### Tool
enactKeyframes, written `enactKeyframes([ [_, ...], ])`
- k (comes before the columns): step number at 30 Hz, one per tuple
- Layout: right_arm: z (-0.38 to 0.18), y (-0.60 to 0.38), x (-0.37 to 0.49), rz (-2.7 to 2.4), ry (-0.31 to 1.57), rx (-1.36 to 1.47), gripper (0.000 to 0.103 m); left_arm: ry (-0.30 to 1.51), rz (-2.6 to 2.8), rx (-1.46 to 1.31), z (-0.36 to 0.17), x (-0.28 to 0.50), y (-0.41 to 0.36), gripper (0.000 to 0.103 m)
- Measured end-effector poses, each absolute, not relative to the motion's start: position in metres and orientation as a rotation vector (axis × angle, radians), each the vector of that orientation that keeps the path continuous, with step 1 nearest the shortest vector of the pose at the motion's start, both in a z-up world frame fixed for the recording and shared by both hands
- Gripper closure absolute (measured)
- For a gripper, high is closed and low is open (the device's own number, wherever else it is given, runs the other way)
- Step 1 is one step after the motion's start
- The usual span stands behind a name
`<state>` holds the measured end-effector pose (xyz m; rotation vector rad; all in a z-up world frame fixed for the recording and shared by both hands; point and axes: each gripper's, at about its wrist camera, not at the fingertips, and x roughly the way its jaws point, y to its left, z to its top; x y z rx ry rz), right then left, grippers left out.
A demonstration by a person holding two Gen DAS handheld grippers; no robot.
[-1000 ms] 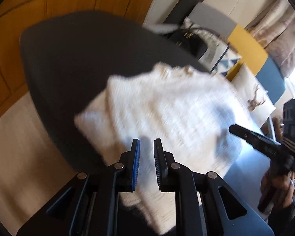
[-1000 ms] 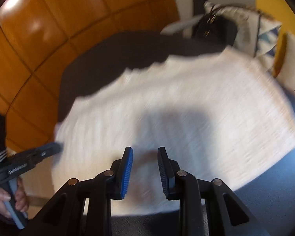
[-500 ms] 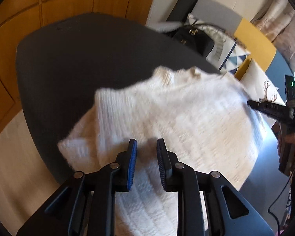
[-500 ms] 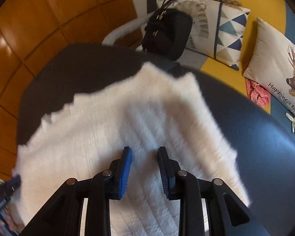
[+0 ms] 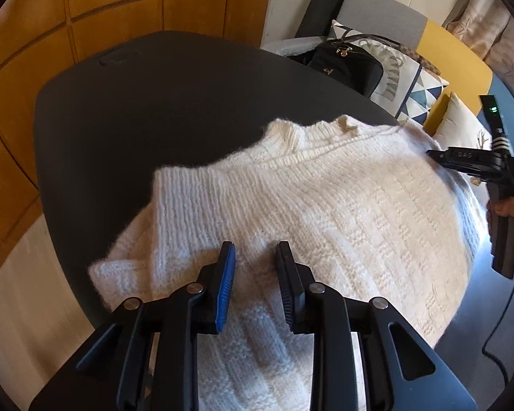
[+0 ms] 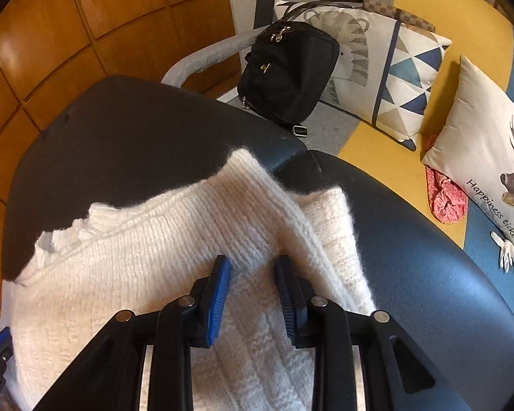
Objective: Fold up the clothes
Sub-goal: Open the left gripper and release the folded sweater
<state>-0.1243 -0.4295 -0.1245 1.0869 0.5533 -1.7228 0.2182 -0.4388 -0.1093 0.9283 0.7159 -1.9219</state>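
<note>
Left wrist view: left tongs (image 5: 253, 257) gape above a cream knitted sweater (image 5: 342, 212) spread on the dark worktop (image 5: 147, 102). Right tongs (image 6: 252, 267), likewise parted with nothing gripped, hover over its folded sleeve (image 6: 291, 212); beyond, a black handbag (image 6: 288, 75) and cushions (image 6: 387, 68).

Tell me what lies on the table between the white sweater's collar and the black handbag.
Nothing: in the right wrist view, only bare dark table separates the white sweater collar from the black handbag, which sits beyond the table edge on the sofa.
</note>
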Motion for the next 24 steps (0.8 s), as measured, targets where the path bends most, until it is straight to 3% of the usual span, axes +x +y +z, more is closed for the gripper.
enactKeyframes([
  [6, -0.101, -0.391, -0.078, -1.793, 0.395, 0.972, 0.075, 0.649, -1.91, 0.898, -0.096, 0.197, -0.429, 0.067],
  [10, -0.087, -0.357, -0.024, -1.797, 0.329, 0.882, 0.065, 0.618, -1.919, 0.852, -0.08, 0.188, -0.415, 0.066],
  [12, -0.08, -0.34, 0.002, -1.804, 0.319, 0.828, 0.061, 0.6, -1.914, 0.818, -0.068, 0.189, -0.406, 0.06],
  [14, -0.075, -0.326, 0.016, -1.797, 0.299, 0.8, 0.06, 0.594, -1.931, 0.769, -0.056, 0.195, -0.396, 0.043],
  [17, -0.066, -0.31, 0.034, -1.787, 0.307, 0.78, 0.06, 0.564, -1.95, 0.69, -0.039, 0.205, -0.38, 0.031],
  [24, -0.059, -0.286, 0.059, -1.765, 0.31, 0.769, 0.06, 0.492, -1.938, 0.653, -0.016, 0.213, -0.356, 0.026],
])
